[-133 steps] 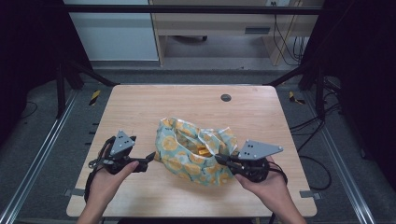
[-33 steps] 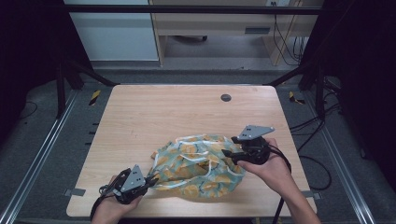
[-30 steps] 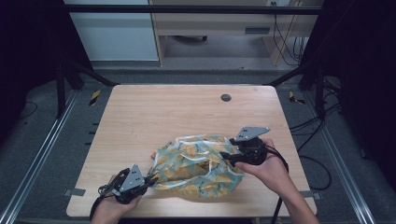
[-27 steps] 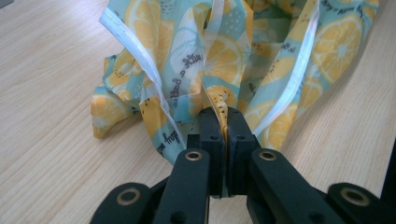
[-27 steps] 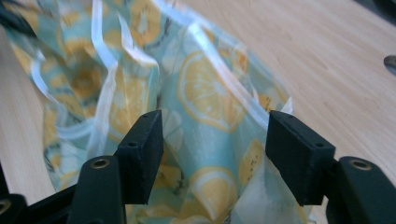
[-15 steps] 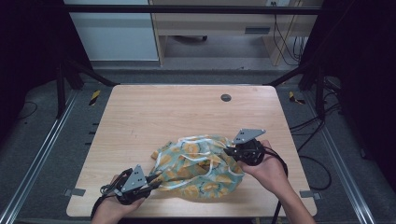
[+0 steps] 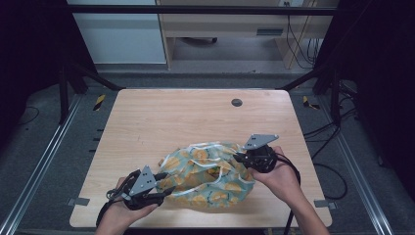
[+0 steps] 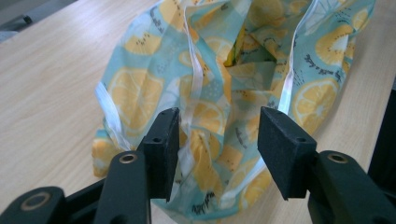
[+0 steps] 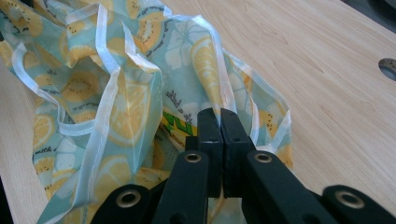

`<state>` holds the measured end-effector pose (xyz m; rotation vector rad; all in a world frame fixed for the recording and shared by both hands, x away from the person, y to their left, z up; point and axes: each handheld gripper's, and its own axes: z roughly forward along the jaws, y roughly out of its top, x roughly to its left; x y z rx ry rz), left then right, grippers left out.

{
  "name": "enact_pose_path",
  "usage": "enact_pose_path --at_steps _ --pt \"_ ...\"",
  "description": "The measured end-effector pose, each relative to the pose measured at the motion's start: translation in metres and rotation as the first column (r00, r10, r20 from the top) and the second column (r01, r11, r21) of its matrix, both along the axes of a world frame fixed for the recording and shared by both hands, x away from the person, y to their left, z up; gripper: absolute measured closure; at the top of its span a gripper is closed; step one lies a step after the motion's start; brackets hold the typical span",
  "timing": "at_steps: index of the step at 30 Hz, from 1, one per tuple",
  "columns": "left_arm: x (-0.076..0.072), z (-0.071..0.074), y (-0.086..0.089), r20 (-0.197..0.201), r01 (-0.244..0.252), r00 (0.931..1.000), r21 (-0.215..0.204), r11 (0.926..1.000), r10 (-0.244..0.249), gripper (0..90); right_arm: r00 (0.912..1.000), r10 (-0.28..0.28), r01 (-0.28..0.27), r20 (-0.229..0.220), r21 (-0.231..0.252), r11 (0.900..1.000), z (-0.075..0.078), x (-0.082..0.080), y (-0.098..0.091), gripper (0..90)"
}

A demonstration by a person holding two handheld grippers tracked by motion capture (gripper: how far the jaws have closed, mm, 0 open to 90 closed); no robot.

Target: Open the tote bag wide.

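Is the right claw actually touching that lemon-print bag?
Touching. In the right gripper view, the right claw has its jaws pressed together on a fold of the lemon-print bag, with fabric pinched between them.

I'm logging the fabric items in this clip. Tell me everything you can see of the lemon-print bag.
The bag is thin, crumpled cloth, pale teal with yellow-orange citrus slices and white ribbon-like edging and straps. It lies slumped on the wooden table, near the front edge, its mouth loosely gathered. The right gripper is shut on its edge. The left gripper is open, its jaws on either side of a fold and a white strap.
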<state>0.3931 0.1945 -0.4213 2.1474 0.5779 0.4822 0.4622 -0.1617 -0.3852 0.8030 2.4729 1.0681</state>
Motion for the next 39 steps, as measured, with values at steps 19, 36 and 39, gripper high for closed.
enact_pose_path --at_steps 19,36,39 --pt "0.05 0.011 -0.056 -0.047 -0.057 0.9971 0.043 0.9974 0.059 57.7 1.0 -0.009 0.009 -0.004 0.036 0.9993 0.0 0.009 0.006 89.5" --pt "0.008 -0.012 -0.07 -0.108 0.071 0.992 0.047 0.9964 -0.065 90.0 0.9882 -0.151 0.153 -0.022 0.128 0.9799 -0.011 0.051 -0.002 89.9" --pt "0.0 -0.019 -0.071 -0.113 0.103 0.989 0.061 0.9928 -0.096 90.0 0.9795 -0.198 0.201 -0.036 0.146 0.9686 -0.015 0.064 -0.007 90.0"
